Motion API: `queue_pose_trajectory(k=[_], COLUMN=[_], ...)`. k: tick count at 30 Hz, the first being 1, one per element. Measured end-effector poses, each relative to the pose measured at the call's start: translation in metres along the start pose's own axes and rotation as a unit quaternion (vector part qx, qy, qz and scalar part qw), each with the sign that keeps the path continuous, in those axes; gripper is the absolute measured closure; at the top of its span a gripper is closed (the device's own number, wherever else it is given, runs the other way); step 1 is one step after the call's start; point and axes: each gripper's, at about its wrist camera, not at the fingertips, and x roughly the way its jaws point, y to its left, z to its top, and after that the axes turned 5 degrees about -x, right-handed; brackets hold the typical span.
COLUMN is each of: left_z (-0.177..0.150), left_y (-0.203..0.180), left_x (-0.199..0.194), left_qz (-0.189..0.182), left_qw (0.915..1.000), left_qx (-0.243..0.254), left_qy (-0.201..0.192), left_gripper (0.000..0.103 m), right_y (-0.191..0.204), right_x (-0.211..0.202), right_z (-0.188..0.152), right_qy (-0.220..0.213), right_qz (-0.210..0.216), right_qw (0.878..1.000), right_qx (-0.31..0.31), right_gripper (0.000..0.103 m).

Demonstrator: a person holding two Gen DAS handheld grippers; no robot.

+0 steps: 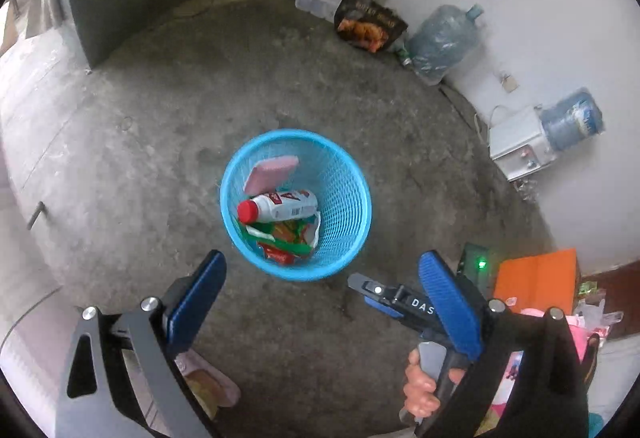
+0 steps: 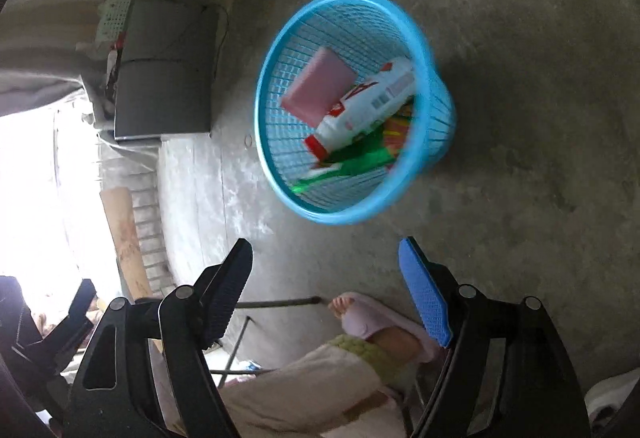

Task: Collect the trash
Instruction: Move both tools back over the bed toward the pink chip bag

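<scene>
A blue mesh basket (image 1: pixel 348 173) stands on the concrete floor. Inside lie a pink flat block (image 1: pixel 272 169), a white bottle with a red cap (image 1: pixel 286 205) and colourful wrappers (image 1: pixel 288 238). My left gripper (image 1: pixel 322 260) hovers just in front of the basket, jaws wide open and empty. In the right wrist view the basket (image 2: pixel 438 109) appears tilted, with the same pink block (image 2: pixel 320 85) and bottle (image 2: pixel 368 101). My right gripper (image 2: pixel 325 245) is open below it with nothing between its pads. The left wrist view also shows the right gripper (image 1: pixel 366 294), held by a hand (image 1: pixel 420 386).
Along the wall lie two large water jugs (image 1: pixel 444 41) (image 1: pixel 572 121), a white dispenser (image 1: pixel 520 145) and a dark snack bag (image 1: pixel 368 23). An orange box (image 1: pixel 536 278) sits at right, a grey panel (image 1: pixel 108 1) at left. A foot in a pink slipper (image 2: pixel 360 318) is near the grippers.
</scene>
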Motion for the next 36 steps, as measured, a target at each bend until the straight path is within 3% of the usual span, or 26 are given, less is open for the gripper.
queue_pose_trajectory(k=[4, 10, 15, 18, 23, 28, 32, 34, 36], left_z=[-0.020, -0.067, -0.113, -0.142, -0.196, -0.236, -0.256, -0.260, -0.264], left_y=[0.012, 0.040, 0.085, 0.125, 0.202, 0.258, 0.296, 0.312, 0.327], left_x=[-0.042, -0.119, -0.184, -0.224, -0.280, -0.320, -0.345, -0.353, -0.360], left_qz=[-0.008, -0.002, 0.034, 0.056, 0.074, 0.095, 0.100, 0.092, 0.083], left_qw=[0.9996, 0.9964, 0.9872, 0.9775, 0.9518, 0.9216, 0.8969, 0.8880, 0.8792], left_qx=[0.003, 0.007, -0.010, -0.044, -0.144, -0.216, -0.259, -0.274, -0.290], left_qy=[-0.026, -0.084, -0.155, -0.198, -0.261, -0.308, -0.344, -0.358, -0.369], left_gripper=[0.008, 0.008, 0.008, 0.008, 0.008, 0.008, 0.008, 0.008, 0.008], right_y=[0.005, 0.046, 0.099, 0.133, 0.198, 0.274, 0.318, 0.332, 0.344], right_x=[-0.009, -0.031, -0.043, -0.046, -0.029, 0.008, 0.040, 0.059, 0.068], right_z=[-0.008, -0.033, -0.069, -0.087, -0.116, -0.153, -0.186, -0.200, -0.211], right_qy=[0.001, -0.004, 0.007, 0.013, 0.043, 0.110, 0.161, 0.194, 0.199], right_qz=[0.002, 0.011, 0.025, 0.044, 0.086, 0.123, 0.130, 0.131, 0.116], right_qw=[1.000, 0.996, 0.986, 0.978, 0.960, 0.934, 0.914, 0.911, 0.905], right_qx=[-0.015, -0.086, -0.166, -0.205, -0.261, -0.318, -0.348, -0.341, -0.358], right_gripper=[0.031, 0.031, 0.030, 0.029, 0.029, 0.029, 0.029, 0.029, 0.029])
